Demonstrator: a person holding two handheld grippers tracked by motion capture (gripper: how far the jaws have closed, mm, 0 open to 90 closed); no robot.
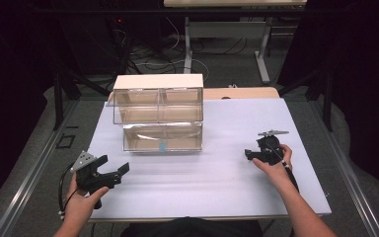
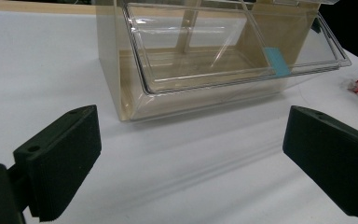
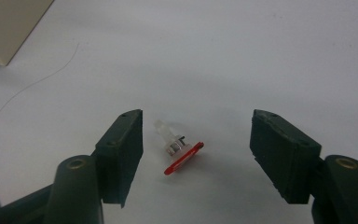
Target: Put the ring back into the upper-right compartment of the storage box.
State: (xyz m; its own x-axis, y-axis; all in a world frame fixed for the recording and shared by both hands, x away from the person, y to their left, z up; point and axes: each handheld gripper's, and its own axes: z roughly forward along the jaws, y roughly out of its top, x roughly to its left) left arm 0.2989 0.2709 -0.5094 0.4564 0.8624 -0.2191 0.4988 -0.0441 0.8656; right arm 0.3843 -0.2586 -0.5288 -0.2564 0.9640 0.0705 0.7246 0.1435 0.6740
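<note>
From my high view, the small red-and-clear plastic piece lying between the right black two-jaw gripper [image 1: 249, 155]'s jaws is too small to pick out; that gripper's body covers the spot. In my left gripper view, the clear plastic drawer cabinet with beige frame [image 2: 205, 56] runs off the frame at twelve o'clock, and a red-and-white speck [image 2: 355, 85] at three o'clock is possibly that same piece, half cut by the edge. In my right gripper view only a beige corner [image 3: 9, 28] shows at ten o'clock. The thin grey hair-like line [image 3: 37, 79] beside it I cannot identify.
</note>
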